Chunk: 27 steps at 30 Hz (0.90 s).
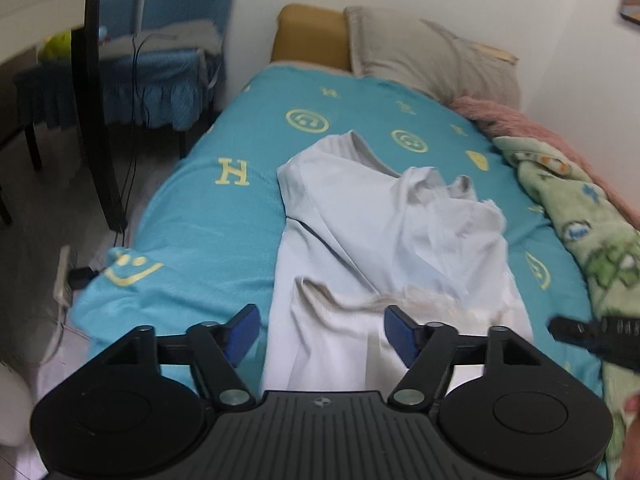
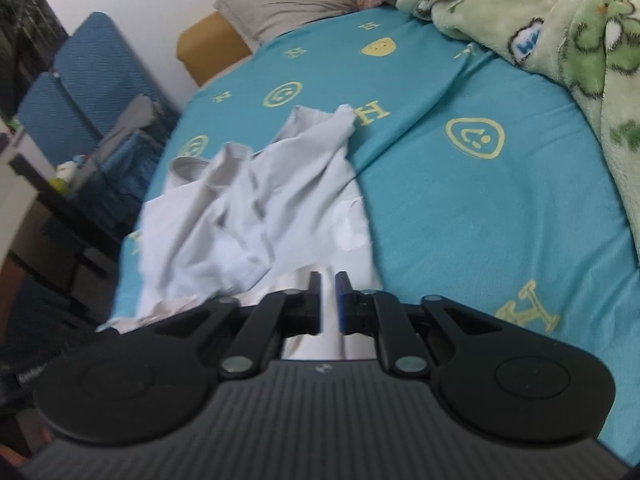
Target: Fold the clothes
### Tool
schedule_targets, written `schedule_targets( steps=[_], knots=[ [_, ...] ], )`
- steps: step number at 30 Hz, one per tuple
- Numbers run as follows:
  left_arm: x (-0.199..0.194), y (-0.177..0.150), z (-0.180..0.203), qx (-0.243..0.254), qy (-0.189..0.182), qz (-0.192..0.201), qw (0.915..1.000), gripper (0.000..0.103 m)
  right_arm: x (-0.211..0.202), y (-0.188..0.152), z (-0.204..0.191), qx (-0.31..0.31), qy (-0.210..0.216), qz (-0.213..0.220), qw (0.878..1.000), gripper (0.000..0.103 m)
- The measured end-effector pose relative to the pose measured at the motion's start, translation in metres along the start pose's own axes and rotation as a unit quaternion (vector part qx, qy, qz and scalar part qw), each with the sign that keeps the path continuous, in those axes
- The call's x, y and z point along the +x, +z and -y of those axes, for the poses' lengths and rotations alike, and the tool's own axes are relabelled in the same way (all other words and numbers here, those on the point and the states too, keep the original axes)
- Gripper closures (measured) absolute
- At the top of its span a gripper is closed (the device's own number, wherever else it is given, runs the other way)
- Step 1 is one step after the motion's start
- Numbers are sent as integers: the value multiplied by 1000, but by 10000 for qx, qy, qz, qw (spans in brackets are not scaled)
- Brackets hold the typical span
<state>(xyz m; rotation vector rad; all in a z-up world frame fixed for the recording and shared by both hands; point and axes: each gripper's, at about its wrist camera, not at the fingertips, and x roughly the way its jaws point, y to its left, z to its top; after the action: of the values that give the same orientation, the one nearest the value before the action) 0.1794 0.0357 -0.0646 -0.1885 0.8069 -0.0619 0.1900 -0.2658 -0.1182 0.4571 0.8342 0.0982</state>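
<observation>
A pale grey-white T-shirt (image 1: 360,232) lies crumpled on the teal bedsheet (image 1: 208,216), neck toward the pillow, its right side bunched over the body. My left gripper (image 1: 320,328) is open above the shirt's near hem, its blue pads on either side of the cloth. In the right wrist view the same shirt (image 2: 248,208) lies left of centre. My right gripper (image 2: 328,300) is nearly shut with a narrow gap, and the shirt's lower edge shows between the pads. The right gripper's tip shows in the left wrist view (image 1: 576,330).
A green cartoon blanket (image 1: 580,216) and a pink blanket (image 1: 504,116) lie along the bed's right side. A grey pillow (image 1: 424,52) lies at the head. A blue-covered chair (image 1: 152,76) and a dark table leg (image 1: 96,120) stand left of the bed.
</observation>
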Motion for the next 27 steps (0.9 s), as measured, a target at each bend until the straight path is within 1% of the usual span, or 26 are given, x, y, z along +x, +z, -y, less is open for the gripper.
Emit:
schedule_targets(
  steps=[1,2,5,7,9,10,12,13,14,15,20,22,24,25,27],
  knots=[
    [-13,-7,1,128,21,81,9999,27,-6,-2,0,35,121,-29,9999,42],
    [-25,-13,0,241,58,159,9996,26,-11,-4,-1,66,245,-42,9997,21],
    [-55,-34,-2,426,105,280,9986,24,-23,-10,-5,41,532,5,9986,22],
    [-72,-46,-4,464,131,321,9983,22,-26,-11,-8,51,592,68,9982,22],
    [-85,-55,-9,332,66,332,9989,21,-24,-12,-9,-1,613,95,9981,31],
    [-91,-60,-11,259,5,343,9991,21,-21,-12,-10,-36,618,87,9980,32],
    [-95,-67,-14,227,-99,365,9990,21,-12,-12,-7,-59,547,16,9985,56],
    [-93,-69,-14,259,-121,340,9990,21,-6,-12,-4,-31,478,-23,9989,61],
    [-91,-70,-13,290,-143,316,9990,21,0,-12,-1,19,433,-62,9990,69],
    [-90,-72,-13,322,-164,291,9989,21,7,-13,3,80,418,-92,9991,72],
    [-73,-68,-14,224,-276,209,9992,21,36,-17,16,246,372,-80,9990,73],
    [-66,-66,-16,157,-333,181,9992,21,47,-19,17,252,426,-257,9984,73],
    [-60,-64,-21,-19,-500,144,9986,21,56,-21,15,271,419,-396,9980,72],
    [-56,-62,-24,-108,-557,106,9983,21,58,-22,15,287,398,-404,9980,72],
    [-52,-61,-27,-193,-553,92,9982,21,58,-24,12,266,358,-352,9984,73]
  ],
)
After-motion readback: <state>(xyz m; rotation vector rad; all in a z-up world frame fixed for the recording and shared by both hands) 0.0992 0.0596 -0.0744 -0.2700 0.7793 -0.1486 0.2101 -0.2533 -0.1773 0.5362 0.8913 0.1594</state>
